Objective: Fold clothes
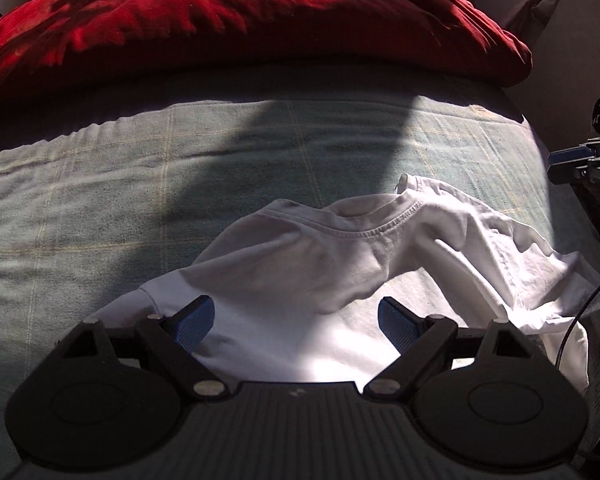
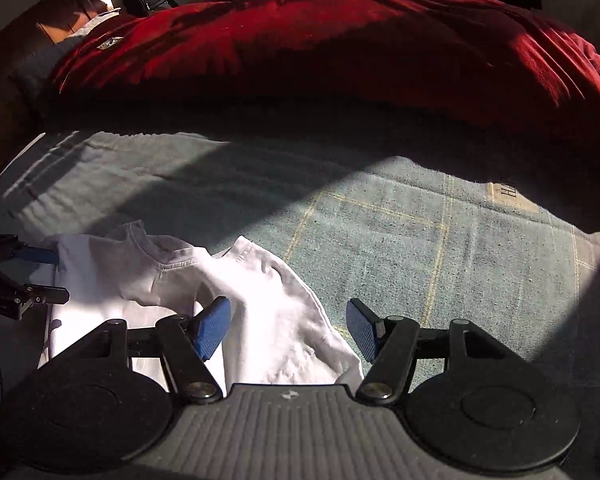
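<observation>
Tools: left tool (image 1: 293, 322) wide apart, right tool (image 2: 288, 326) apart, both holding nothing above white shirt (image 1: 340, 264) | Shirt: crumpled, lower centre, on green checked blanket (image 1: 100, 200) | Writing: tan label (image 2: 508, 196), upper right, letters "HA" | Room: bare blanket up to red duvet (image 1: 240, 12) across top

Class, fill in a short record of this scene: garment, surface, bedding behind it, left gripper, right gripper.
garment: white T-shirt, crumpled, neckline facing away
surface: green checked blanket
bedding: red duvet heaped across the far side
left gripper: open above the shirt, nothing gripped
right gripper: open over the shirt's edge, nothing gripped
</observation>
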`<state>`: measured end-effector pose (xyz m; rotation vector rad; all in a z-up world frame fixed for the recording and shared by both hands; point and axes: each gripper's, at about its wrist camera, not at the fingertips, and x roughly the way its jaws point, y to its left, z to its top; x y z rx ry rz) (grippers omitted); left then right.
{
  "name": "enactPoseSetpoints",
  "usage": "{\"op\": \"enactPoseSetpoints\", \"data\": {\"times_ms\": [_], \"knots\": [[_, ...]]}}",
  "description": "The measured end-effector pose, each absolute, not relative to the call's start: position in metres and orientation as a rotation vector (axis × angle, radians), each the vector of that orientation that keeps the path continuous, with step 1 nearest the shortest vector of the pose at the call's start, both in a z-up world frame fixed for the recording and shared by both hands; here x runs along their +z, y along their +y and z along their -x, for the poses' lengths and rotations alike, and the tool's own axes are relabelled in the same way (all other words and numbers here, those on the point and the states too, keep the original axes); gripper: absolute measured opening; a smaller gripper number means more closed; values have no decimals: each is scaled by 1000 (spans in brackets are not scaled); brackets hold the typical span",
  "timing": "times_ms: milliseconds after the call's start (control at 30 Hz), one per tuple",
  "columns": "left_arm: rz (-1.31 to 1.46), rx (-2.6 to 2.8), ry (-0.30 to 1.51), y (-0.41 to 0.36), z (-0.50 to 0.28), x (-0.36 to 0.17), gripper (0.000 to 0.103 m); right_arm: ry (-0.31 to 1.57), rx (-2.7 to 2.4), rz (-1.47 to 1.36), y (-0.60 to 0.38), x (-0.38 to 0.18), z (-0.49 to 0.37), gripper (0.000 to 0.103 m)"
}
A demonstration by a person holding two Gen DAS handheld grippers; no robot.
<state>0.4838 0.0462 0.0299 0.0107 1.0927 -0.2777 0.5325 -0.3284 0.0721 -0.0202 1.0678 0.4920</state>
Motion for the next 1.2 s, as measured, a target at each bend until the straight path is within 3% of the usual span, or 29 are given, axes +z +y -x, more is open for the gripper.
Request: {"op": "enactPoseSetpoints", "data": {"times_ms": [267,533,867,967,1033,1100,1200], "knots": [[-42,-305,1036,77,-538,17,86,1080,543,52,-273,48,-572,62],[-64,-390,1130,83,-584,-25,59,1106,610,233,-235,-1,-606,62],[-158,-444,1232,73,-574,-58,58,1166,725,414,-216,-42,-617,59],[-209,-459,1257,62,-573,-57,52,1191,756,434,-213,-42,-613,43],[-229,-483,1271,56,-573,-54,41,1205,773,467,-208,-40,-609,25],[-249,-504,1275,52,-574,-51,21,1190,778,530,-201,-34,-603,10],[-307,-505,1243,48,-570,-45,6,1133,775,612,-198,-23,-594,8]]}}
